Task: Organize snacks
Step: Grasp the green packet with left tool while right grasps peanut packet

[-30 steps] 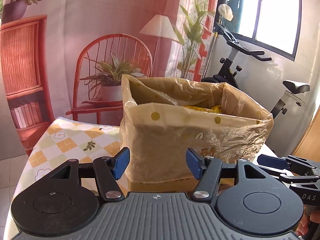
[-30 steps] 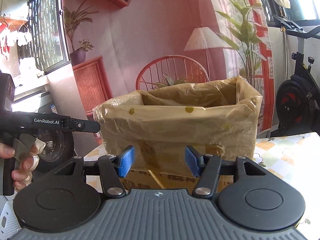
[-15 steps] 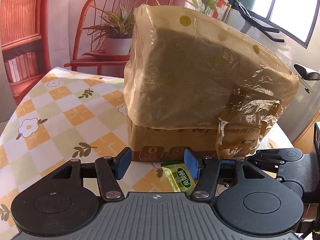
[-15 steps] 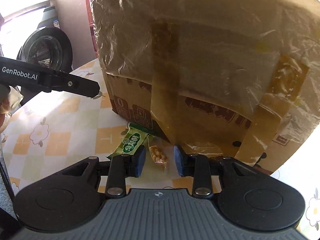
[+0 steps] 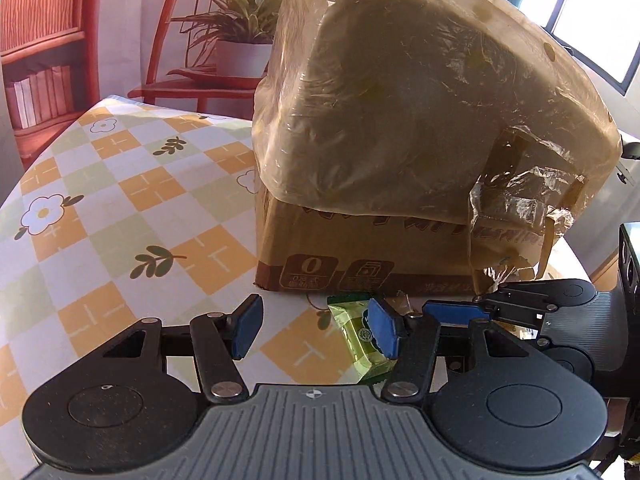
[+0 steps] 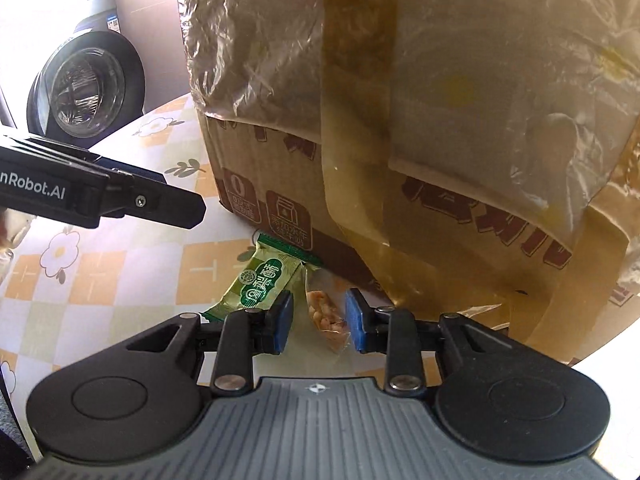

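A cardboard box point(image 5: 400, 272) lined with a brown plastic bag stands on the checked tablecloth point(image 5: 120, 200); it also fills the right wrist view point(image 6: 440, 140). A green snack packet point(image 6: 260, 280) and a small clear packet of nuts point(image 6: 326, 318) lie at the box's foot. My right gripper point(image 6: 318, 322) is low, half open, with the nut packet between its pads, not clamped. My left gripper point(image 5: 316, 330) is open wide, low over the cloth; the green packet point(image 5: 362, 340) lies by its right pad. The right gripper's fingers point(image 5: 456, 312) show beside it.
A red chair with a potted plant point(image 5: 236, 52) stands behind the table. A washing machine point(image 6: 88, 88) is off the table's far side. The left gripper's arm point(image 6: 100, 196) reaches in over the cloth. Open cloth lies left of the box.
Both grippers dropped from box-top height to the table at the box's foot. The right gripper narrowed around the nut packet. The left moved closer to the green packet.
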`<state>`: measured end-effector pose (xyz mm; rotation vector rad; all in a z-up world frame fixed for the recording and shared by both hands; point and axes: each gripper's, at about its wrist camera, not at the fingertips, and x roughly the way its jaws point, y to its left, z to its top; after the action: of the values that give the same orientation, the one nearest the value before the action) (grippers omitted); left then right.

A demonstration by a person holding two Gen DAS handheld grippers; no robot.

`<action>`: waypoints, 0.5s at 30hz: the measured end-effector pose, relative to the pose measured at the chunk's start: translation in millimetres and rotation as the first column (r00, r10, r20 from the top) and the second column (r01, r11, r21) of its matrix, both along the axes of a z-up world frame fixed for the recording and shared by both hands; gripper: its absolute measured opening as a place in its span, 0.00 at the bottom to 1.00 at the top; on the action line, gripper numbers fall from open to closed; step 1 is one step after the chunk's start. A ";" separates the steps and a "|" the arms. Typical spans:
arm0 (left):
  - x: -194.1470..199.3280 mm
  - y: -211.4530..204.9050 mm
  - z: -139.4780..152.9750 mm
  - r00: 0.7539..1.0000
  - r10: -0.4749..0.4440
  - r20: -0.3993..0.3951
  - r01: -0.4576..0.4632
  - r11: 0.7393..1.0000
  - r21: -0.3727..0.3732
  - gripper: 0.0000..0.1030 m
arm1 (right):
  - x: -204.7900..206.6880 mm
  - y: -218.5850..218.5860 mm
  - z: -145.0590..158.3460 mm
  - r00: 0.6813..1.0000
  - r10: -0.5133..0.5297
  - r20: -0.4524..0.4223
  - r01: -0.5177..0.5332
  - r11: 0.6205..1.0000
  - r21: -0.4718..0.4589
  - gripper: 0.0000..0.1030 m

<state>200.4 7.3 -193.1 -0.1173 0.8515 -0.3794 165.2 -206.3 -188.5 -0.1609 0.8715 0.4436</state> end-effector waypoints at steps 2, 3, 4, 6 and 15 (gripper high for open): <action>1.2 -5.3 -4.5 1.000 -0.005 -0.018 0.005 1.000 -0.001 0.58 | 1.4 -2.2 -3.0 1.000 0.000 -0.020 0.001 1.000 0.012 0.19; 1.9 -7.6 -6.0 1.000 -0.009 -0.024 0.009 1.000 -0.003 0.58 | 0.8 -3.4 -3.4 1.000 -0.003 -0.020 0.004 1.000 0.020 0.19; 1.9 -10.9 -7.7 0.999 -0.016 -0.029 0.016 1.000 -0.006 0.58 | -1.3 -5.2 -3.2 1.000 -0.007 -0.020 0.008 1.000 0.027 0.18; 3.1 -18.9 -11.1 0.999 -0.029 -0.034 0.029 1.000 -0.007 0.59 | -7.7 -11.9 -1.6 1.000 -0.015 -0.021 0.016 0.999 0.050 0.18; 9.8 -58.7 -36.4 0.997 0.006 -0.075 -0.004 1.000 0.026 0.63 | -47.5 -35.0 8.2 0.996 -0.091 -0.018 0.092 0.991 0.100 0.18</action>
<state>210.2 -51.3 -229.5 -0.1099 0.9299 -0.3612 117.6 -241.2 -180.3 -0.0254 0.8642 0.4023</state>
